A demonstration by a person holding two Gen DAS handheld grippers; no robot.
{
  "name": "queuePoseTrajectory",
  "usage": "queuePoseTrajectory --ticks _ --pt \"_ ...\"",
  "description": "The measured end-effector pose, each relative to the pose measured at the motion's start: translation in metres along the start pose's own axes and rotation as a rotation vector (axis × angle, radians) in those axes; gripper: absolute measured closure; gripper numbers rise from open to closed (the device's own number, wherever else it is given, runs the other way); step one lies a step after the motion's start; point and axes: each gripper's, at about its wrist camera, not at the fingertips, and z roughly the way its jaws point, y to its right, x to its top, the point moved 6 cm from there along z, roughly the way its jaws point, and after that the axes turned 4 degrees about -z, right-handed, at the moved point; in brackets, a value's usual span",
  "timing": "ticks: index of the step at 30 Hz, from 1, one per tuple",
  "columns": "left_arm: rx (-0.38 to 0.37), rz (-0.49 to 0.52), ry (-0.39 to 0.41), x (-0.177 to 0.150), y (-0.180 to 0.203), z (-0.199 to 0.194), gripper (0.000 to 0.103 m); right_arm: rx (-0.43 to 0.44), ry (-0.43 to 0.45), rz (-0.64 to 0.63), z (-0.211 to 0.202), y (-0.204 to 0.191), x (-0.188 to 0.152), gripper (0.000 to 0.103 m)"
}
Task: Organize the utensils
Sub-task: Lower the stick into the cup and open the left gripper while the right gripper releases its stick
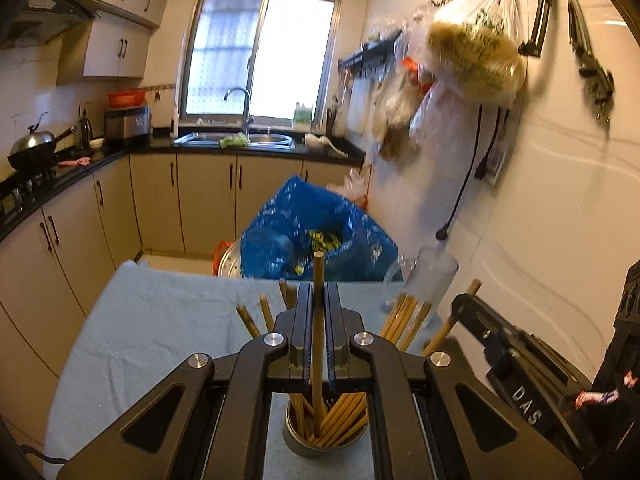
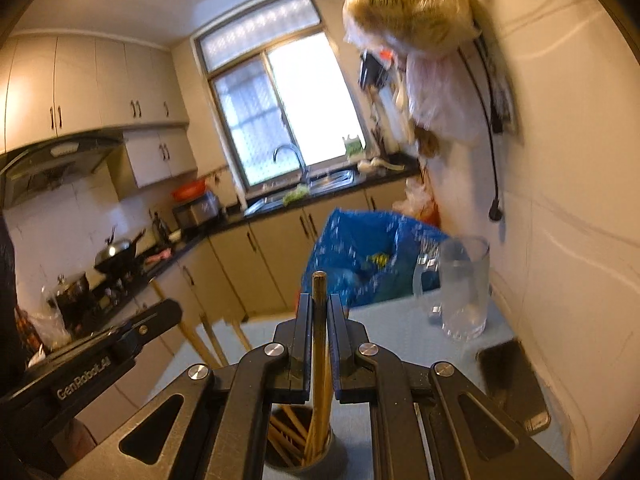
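Observation:
My left gripper (image 1: 319,292) is shut on one wooden chopstick (image 1: 318,320), held upright over a round metal holder (image 1: 326,432) full of chopsticks on the grey-blue cloth. My right gripper (image 2: 319,304) is shut on another chopstick (image 2: 319,344), also upright above the same holder (image 2: 300,440). The right gripper's body (image 1: 516,356) shows at the right of the left wrist view. The left gripper's body (image 2: 92,360) shows at the left of the right wrist view. More chopstick ends (image 1: 404,316) stick up behind my left fingers.
A clear glass mug (image 2: 464,288) stands on the table (image 1: 152,320) near the white wall; it also shows in the left wrist view (image 1: 428,280). A dark phone (image 2: 512,380) lies beside it. A blue bag (image 1: 312,232) sits beyond the table edge. Plastic bags (image 1: 472,56) hang overhead.

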Motion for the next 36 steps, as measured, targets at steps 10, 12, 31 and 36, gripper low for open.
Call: queuePoseTrajectory --ticks 10,12,31,36 --pt "-0.001 0.017 -0.048 -0.023 -0.006 0.009 0.098 -0.002 -0.074 0.022 0.021 0.010 -0.029 0.095" --pt "-0.001 0.015 -0.054 -0.027 -0.009 0.009 0.098 -0.001 -0.075 0.017 0.021 0.009 -0.030 0.095" --pt "0.031 0.072 -0.058 -0.042 -0.001 0.001 0.098 0.009 -0.069 0.003 0.017 0.001 -0.030 0.095" --pt "0.058 0.087 -0.048 -0.045 0.002 -0.005 0.098 0.006 -0.069 0.007 0.015 0.001 -0.030 0.095"
